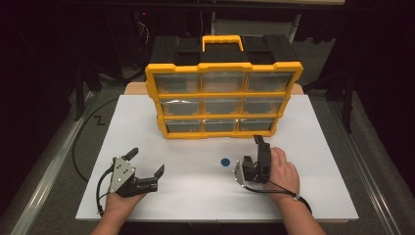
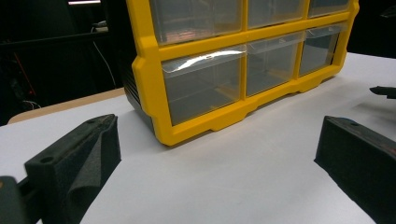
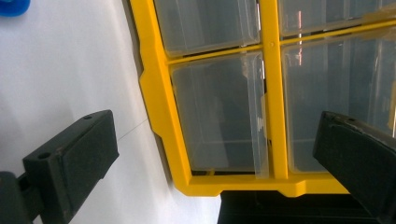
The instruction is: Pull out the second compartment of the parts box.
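A yellow organizer [image 1: 224, 66] with three rows of clear drawers stands upright at the back of the white board [image 1: 147, 112]. A small blue disc [image 1: 225, 161] lies on the board in front of it. My left gripper [image 1: 147, 162] rests open at the front left, jaws pointing toward the organizer [image 2: 149, 70], nothing between them. My right gripper [image 1: 251, 152] is turned on its side just right of the disc, open and empty, close to the organizer's bottom right drawer. In the right gripper view the drawers [image 3: 215, 112] fill the space ahead of the jaws, and the blue disc [image 3: 13, 6] sits at the top left corner.
The organizer has a yellow carry handle [image 1: 222, 41] and a black back. Bare white board lies between the two grippers. Grey floor and metal rails [image 1: 54, 161] run along both sides of the board. The right gripper's tip [image 2: 384, 91] shows far off in the left gripper view.
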Demonstrator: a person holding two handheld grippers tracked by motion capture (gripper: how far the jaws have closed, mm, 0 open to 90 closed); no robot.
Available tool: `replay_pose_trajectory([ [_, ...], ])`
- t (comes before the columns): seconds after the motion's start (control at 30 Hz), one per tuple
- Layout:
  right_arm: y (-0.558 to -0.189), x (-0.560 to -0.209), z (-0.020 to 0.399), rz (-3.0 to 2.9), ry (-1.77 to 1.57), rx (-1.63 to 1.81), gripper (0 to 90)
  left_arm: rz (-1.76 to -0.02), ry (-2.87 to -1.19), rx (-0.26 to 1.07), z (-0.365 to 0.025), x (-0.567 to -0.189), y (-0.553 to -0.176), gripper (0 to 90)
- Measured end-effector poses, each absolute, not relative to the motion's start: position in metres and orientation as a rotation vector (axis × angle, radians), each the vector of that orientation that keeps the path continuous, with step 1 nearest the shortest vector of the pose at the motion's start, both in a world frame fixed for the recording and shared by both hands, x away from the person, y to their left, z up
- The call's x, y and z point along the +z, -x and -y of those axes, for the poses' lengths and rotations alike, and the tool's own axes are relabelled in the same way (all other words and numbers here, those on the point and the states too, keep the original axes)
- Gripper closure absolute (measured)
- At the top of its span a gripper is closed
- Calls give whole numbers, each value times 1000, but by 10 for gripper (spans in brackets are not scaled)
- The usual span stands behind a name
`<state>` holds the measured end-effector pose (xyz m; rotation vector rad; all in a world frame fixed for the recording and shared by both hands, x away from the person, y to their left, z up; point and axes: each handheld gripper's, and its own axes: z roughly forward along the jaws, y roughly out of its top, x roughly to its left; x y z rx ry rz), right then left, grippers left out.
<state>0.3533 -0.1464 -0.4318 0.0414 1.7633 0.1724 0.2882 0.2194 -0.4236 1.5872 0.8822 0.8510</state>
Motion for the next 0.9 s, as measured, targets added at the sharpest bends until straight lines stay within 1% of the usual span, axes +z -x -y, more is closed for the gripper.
replay_pose_trajectory([
  [0.4,-352,-433,140,-1755,-8,141,20,-879,-1587,864,-219,-423,-288,8],
  [0.9,-351,-428,128,-1738,12,152,52,-876,-1592,872,-219,-423,-287,8],
])
